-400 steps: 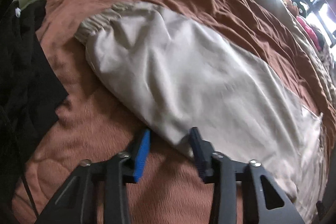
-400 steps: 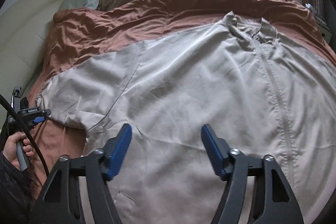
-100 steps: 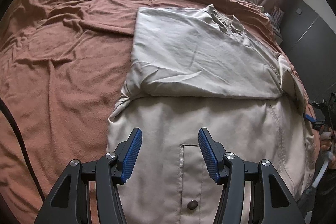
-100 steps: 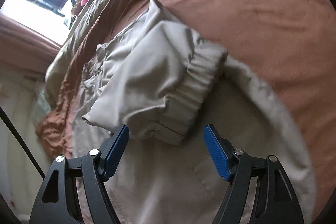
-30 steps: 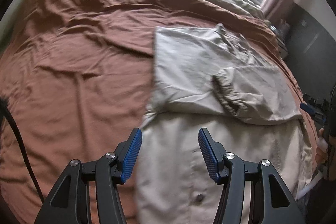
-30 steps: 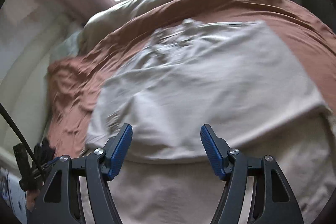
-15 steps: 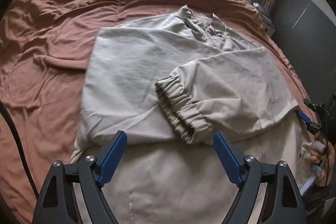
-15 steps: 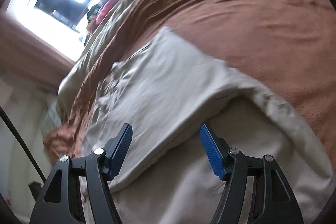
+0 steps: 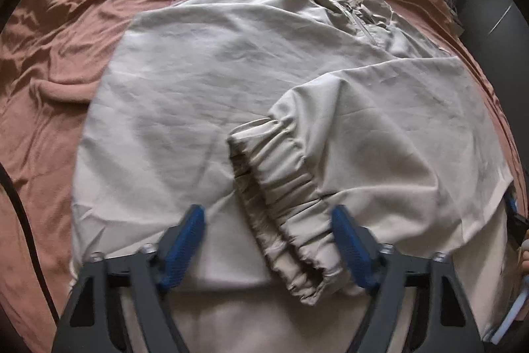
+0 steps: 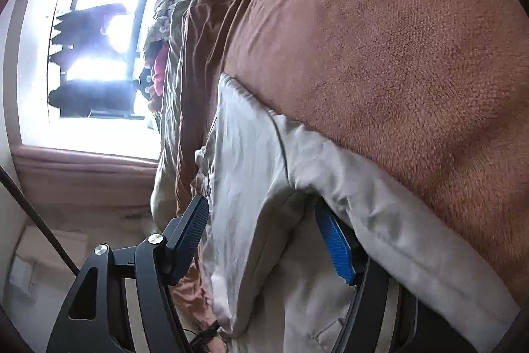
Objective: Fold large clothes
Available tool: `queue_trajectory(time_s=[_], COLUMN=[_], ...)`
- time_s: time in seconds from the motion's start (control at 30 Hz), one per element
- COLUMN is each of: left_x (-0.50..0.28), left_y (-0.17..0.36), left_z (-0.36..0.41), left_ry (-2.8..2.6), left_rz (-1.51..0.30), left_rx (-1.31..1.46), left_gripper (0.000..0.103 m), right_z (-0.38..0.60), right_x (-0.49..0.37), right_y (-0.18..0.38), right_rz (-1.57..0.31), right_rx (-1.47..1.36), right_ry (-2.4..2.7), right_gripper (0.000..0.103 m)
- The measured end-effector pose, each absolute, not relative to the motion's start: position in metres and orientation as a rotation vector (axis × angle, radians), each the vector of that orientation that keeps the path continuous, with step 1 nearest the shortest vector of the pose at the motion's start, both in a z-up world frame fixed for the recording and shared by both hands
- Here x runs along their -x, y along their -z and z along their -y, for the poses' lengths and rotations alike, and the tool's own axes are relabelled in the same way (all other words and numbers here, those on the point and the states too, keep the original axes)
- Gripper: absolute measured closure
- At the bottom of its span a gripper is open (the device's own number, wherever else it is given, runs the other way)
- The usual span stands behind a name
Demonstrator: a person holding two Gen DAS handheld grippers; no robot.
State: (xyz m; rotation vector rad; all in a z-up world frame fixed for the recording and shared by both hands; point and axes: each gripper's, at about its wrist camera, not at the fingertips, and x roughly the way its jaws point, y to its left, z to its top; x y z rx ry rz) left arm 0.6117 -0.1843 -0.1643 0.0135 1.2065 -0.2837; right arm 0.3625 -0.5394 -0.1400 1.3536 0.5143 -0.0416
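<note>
A brown blanket covers the bed, and the beige jacket lies on it with one sleeve folded across. The left gripper gapes around its cuff; the right gripper gapes around the jacket's edge.

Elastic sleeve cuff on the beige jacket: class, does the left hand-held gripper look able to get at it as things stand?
Probably yes. The left hand-held gripper is open, its blue fingers either side of the elastic cuff, which lies on top of the folded jacket with nothing covering it.
</note>
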Motion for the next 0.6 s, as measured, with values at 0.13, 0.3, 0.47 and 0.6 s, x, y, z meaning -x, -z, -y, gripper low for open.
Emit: queue_trajectory(time_s=[0.13,0.3,0.47,0.6], left_x=[-0.613,-0.619,-0.631,-0.630], left_y=[0.166,0.153,0.156,0.163], left_z=[0.200,0.199,0.194,0.187], left_ry=[0.284,0.278,0.252,0.247], left_rz=[-1.201,-1.160,-1.163,-1.185], left_rx=[-0.078,-0.076,-0.096,-0.095], left_gripper=[0.064,0.081,0.074,0.057], right_z=[0.543,0.541,0.538,0.532], right_x=[-0.361,-0.367,-0.374,-0.376], right_y=[0.145,0.139,0.128,0.117], right_rz=[-0.502,-0.522,-0.543,-0.578], right_rx=[-1.361,-1.311,-1.254,-1.192], right_ry=[0.057,0.089,0.118,0.129], right_gripper=[0.037,0.037,0.037,0.037])
